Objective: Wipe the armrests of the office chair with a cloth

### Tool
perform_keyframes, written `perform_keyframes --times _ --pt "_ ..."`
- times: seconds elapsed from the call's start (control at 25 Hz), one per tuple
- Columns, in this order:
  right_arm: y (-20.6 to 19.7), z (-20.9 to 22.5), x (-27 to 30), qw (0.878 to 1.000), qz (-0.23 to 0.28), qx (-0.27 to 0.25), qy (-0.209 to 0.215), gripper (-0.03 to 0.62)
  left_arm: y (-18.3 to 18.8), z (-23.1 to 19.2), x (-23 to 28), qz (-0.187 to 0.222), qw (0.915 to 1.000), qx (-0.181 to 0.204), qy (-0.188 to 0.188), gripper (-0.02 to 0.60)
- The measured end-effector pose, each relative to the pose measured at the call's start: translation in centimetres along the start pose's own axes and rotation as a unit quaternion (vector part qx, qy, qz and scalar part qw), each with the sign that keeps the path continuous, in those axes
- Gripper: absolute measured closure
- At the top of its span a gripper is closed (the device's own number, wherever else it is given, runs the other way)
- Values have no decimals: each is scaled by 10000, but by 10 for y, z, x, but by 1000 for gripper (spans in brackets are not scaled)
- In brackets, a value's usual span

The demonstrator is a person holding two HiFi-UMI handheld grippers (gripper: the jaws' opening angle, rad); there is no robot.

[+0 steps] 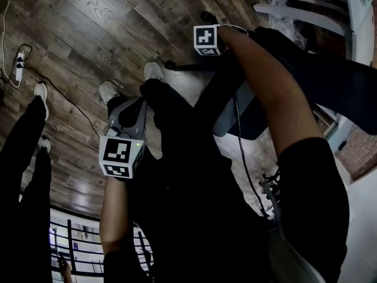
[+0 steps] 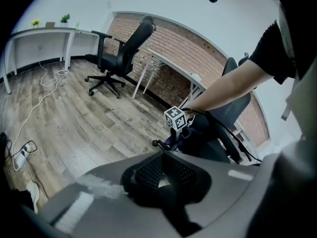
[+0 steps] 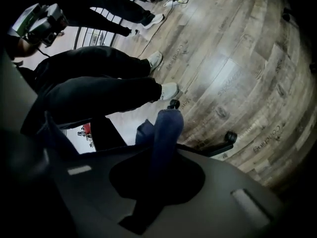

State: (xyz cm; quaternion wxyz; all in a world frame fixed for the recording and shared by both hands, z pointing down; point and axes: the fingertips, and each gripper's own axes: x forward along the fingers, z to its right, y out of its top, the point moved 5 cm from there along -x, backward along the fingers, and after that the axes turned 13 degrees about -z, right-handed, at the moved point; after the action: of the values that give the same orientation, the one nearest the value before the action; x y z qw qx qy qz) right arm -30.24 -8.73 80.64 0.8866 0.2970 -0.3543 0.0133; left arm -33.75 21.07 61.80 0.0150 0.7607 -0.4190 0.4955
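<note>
Right claw: the right gripper (image 3: pixel 159 158) is clenched on the blue cloth (image 3: pixel 167 125). A fold of the cloth sticks up out of the jaws in the middle of the right gripper view.
Left claw: the left gripper (image 2: pixel 159 171) is squeezed closed with nothing in it. It hangs at the lower left of the head view.
Chair: the office chair (image 2: pixel 230 114) is on the right side of the head view. Its grey armrest (image 1: pixel 231 121) lies under the person's right arm.
Cloth and armrest: no view shows whether the cloth touches an armrest.
Slip risk: only a thin bit of the cloth seems to be pinched, so a hard rub could pull it out.
Rolling risk: the chair has a wheel (image 3: pixel 230 137) on each leg and stands on a smooth wood floor (image 1: pixel 88 28). A push could make it roll or turn away, because the empty claw is not holding it.
Cable risk: a black cable (image 1: pixel 242 152) hangs down past the armrest and might catch on it.
Scrape risk: if the cloth folds aside, the bare jaws could rub the armrest.
Feet risk: the person's shoe (image 1: pixel 154 71) is close to the chair's legs, so a rolling chair could bump it.
</note>
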Motion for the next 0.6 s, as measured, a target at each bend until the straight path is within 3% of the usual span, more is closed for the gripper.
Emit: perform_keyframes --times 0.4,0.6 --pt "-39 -39 -36 9984 179 -95 534 560 38 25 -21 21 9991 410 -101 575" --pt "-53 -73 -61 9912 -178 -415 1241 560 58 35 -36 85 9989 452 -97 575"
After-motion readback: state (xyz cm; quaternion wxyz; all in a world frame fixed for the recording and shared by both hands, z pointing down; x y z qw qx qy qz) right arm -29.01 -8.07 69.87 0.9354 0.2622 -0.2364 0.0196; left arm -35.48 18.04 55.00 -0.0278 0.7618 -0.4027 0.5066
